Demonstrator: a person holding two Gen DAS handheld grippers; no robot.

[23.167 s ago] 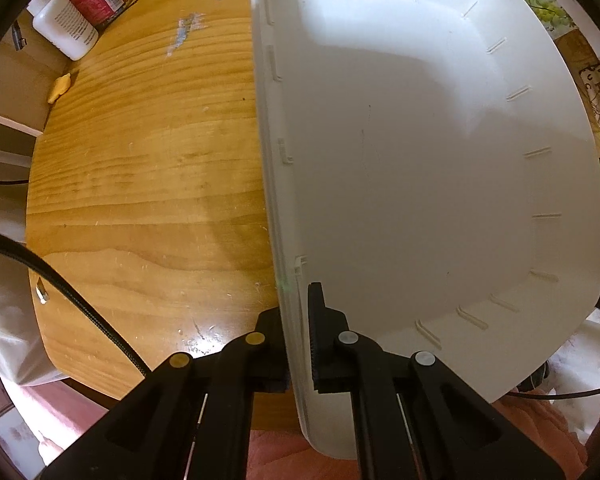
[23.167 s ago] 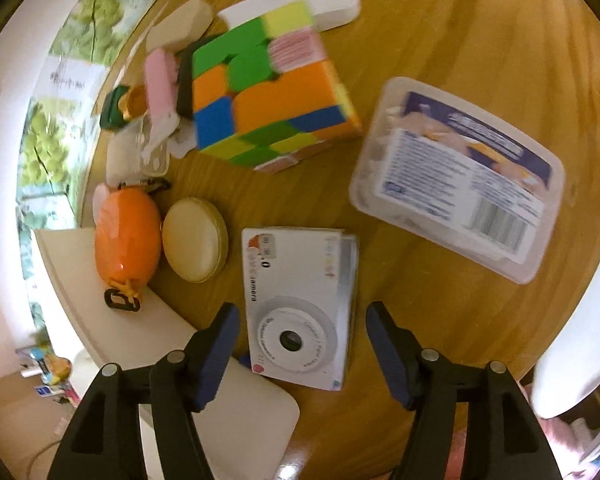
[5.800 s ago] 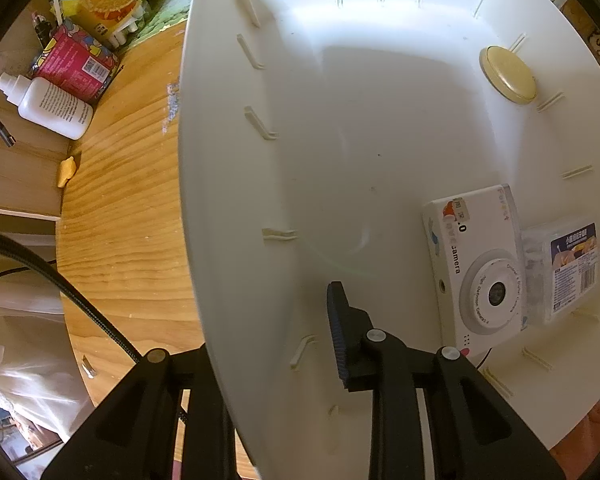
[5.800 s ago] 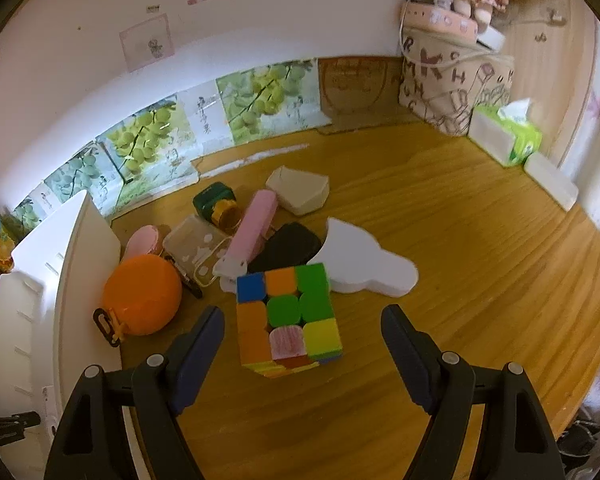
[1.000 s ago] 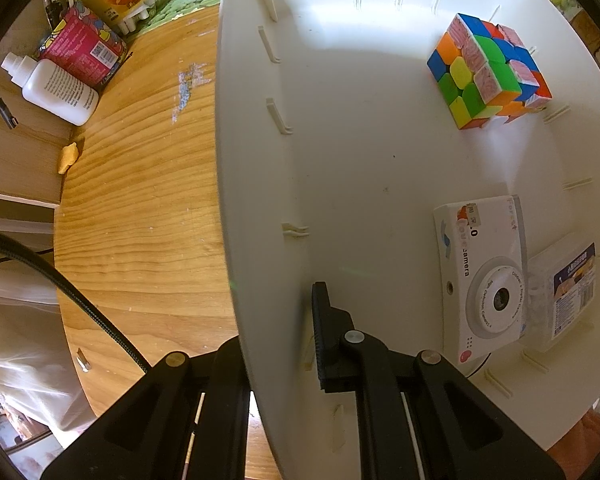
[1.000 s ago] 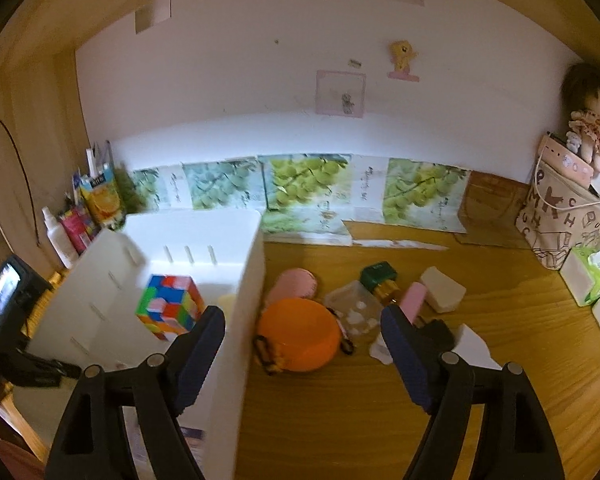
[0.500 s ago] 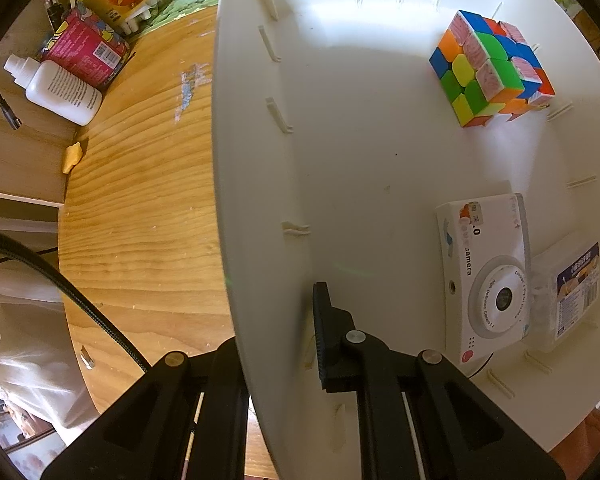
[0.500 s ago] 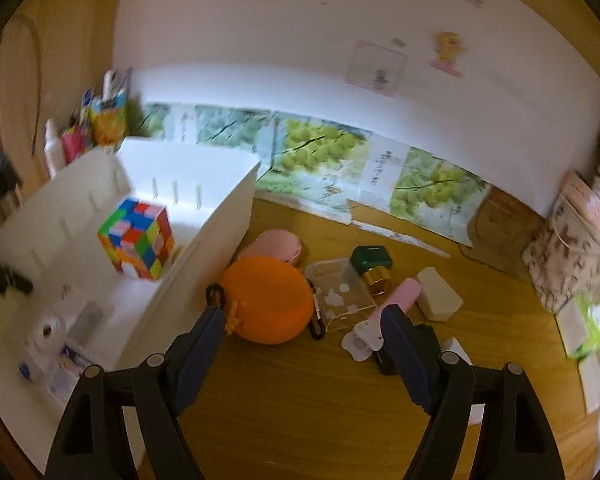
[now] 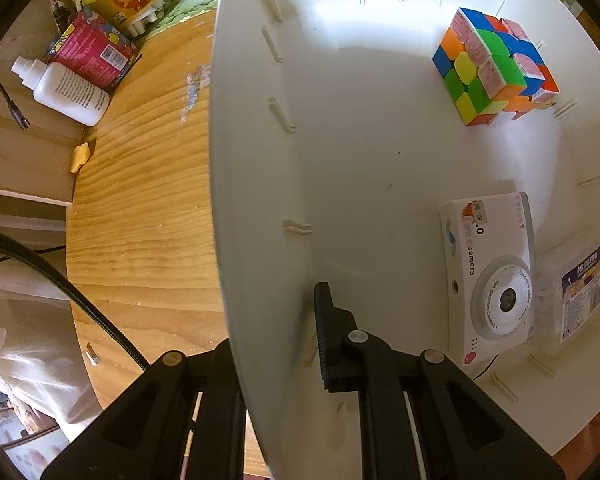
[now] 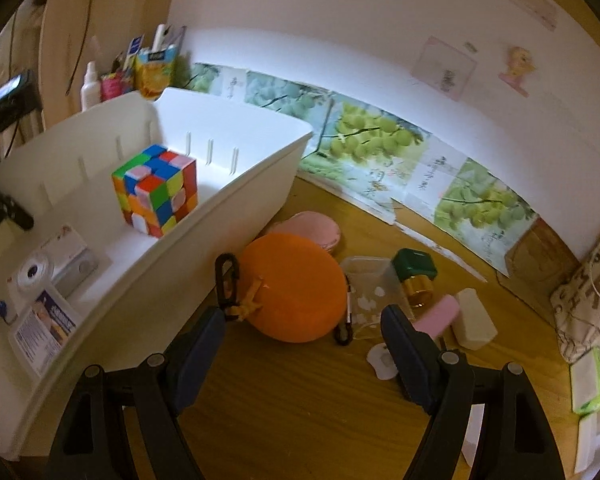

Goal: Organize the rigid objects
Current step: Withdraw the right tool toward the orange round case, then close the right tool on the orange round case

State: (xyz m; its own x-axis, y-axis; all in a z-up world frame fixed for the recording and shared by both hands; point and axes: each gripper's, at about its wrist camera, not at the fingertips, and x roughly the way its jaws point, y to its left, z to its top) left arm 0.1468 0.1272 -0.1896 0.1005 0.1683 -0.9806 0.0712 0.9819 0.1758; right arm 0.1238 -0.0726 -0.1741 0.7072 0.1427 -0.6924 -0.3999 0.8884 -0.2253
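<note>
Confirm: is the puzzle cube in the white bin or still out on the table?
In. The puzzle cube sits on the white bin floor, inside its walls.

- Left gripper: matte black plastic arms with round silver screws; a ribbed black pad; a braided black cable alongside
- Right gripper: same black frame; dark blue pads; silver screws

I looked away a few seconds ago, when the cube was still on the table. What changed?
The puzzle cube went from the table into the white bin; the right claw is empty. The left claw still clamps the bin wall; the toy camera is unmoved.
</note>
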